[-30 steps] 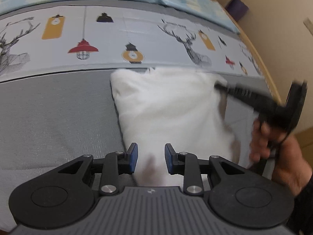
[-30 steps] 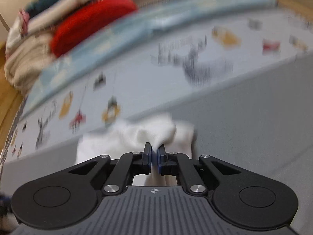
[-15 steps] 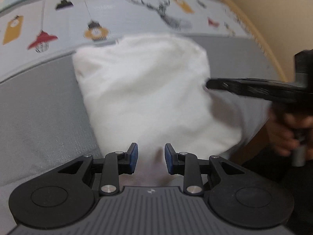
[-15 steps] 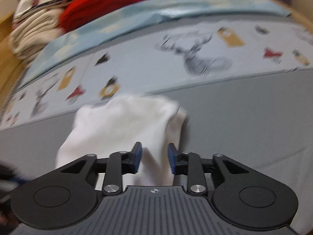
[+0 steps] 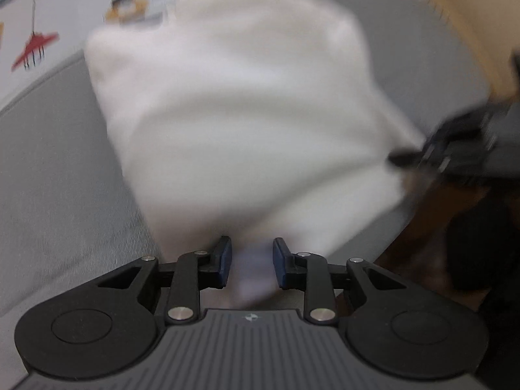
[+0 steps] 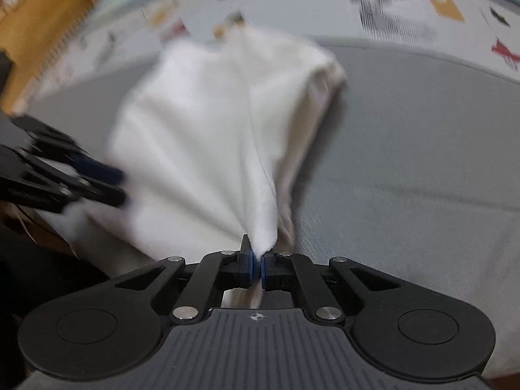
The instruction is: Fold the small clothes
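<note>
Right gripper (image 6: 256, 265) clamped on one white garment (image 6: 208, 136); left gripper (image 5: 250, 265) fingers apart, straddling its edge.

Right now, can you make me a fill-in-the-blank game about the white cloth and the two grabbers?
1. The right gripper is ____ on the white cloth.
2. The left gripper has its jaws ____.
3. The cloth lies on a bed cover whose plain part is ____ in colour.

Missing words: shut; open; grey

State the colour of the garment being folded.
White garment, plain, clearest in the right wrist view.
</note>
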